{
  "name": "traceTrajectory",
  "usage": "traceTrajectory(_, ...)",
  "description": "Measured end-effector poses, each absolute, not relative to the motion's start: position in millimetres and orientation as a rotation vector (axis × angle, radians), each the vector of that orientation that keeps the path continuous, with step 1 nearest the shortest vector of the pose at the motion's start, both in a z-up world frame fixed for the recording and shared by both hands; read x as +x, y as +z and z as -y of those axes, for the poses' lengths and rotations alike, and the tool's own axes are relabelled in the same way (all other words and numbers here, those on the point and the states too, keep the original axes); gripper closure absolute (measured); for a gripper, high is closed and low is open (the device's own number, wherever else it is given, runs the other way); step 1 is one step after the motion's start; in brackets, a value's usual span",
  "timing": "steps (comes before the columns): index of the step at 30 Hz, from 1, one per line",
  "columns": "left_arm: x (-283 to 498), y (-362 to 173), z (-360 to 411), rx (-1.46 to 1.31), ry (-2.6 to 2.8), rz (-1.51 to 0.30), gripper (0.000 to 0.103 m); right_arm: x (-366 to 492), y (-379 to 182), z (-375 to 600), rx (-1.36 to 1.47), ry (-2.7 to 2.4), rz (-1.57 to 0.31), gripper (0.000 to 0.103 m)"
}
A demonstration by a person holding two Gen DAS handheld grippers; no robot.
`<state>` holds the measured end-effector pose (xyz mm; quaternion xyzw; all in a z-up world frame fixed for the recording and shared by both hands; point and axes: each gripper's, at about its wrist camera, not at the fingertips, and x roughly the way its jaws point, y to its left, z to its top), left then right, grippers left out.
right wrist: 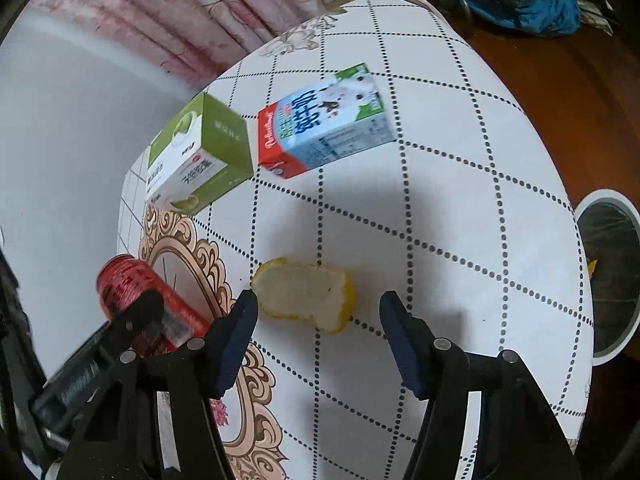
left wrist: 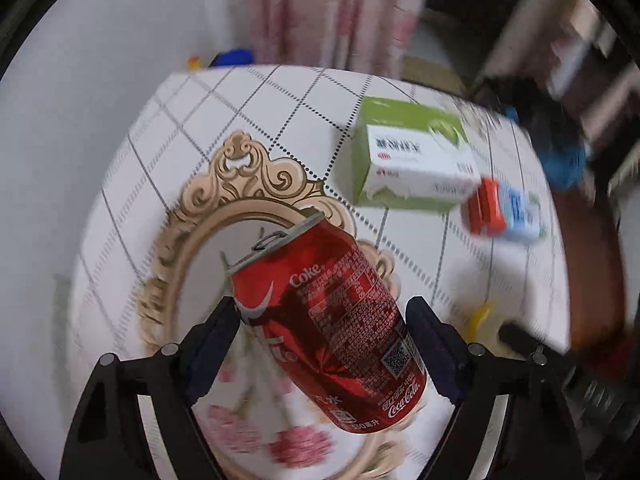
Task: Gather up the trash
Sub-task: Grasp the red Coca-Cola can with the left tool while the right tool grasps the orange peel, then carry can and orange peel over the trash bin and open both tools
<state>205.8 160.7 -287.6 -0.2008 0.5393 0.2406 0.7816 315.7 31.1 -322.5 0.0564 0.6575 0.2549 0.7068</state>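
Over tablecloth, left tongs grip can.

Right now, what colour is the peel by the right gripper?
Yellow skin with a pale whitish inside; the peel shows best in the right wrist view.

This was a home, by the look of a lived-in room. A round table wore a white cloth with a dotted diamond grid and a printed gilt frame with pink roses at its near edge. Pink floral curtains hung behind its far edge against a plain pale wall. Beyond the right edge lay a brown wooden floor, a heap of blue clothing and a white-rimmed bin with a dark liner.
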Motion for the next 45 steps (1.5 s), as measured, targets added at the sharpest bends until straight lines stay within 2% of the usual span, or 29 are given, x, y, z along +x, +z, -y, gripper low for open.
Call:
traceTrajectory(3,205.0,-288.6,-168.5,-0.423,0.488,-1.175,0.019,314.5,-330.0,-37.1,0.123,0.562,-1.474,0.045)
traceTrajectory(6,219.4,-302.6,-175.2,-0.486,0.464,-1.219,0.019,313.3,-334.7,-43.0,0.112,0.560,-1.480,0.058)
traceTrajectory(9,225.4,-312.4,-176.3,-0.530,0.462,-1.221,0.019,314.1,-336.0,-41.9,0.098,0.545,-1.461,0.077)
traceTrajectory(10,225.8,-313.3,-176.6,-0.536,0.465,-1.225,0.019,315.4,-337.1,-40.8,0.095,0.540,-1.461,0.087)
traceTrajectory(11,225.2,-312.9,-176.7,-0.542,0.466,-1.222,0.021,316.5,-337.5,-38.1,0.096,0.536,-1.461,0.091)
traceTrajectory(21,199.9,-279.7,-163.4,-0.467,0.501,-1.132,0.023,311.5,-322.3,-25.0,0.150,0.579,-1.417,0.094)
traceTrajectory(32,179.5,-201.8,-117.4,-0.283,0.509,-0.983,0.024,310.0,-250.6,19.6,0.201,0.627,-1.304,0.094)
traceTrajectory(37,190.5,-158.9,-74.6,-0.238,0.436,-0.907,0.024,316.4,-201.6,66.9,0.237,0.628,-1.223,0.094)
traceTrajectory(45,226.3,-105.4,19.0,-0.163,0.263,-0.815,0.025,339.2,-162.4,183.7,0.308,0.531,-1.146,0.094)
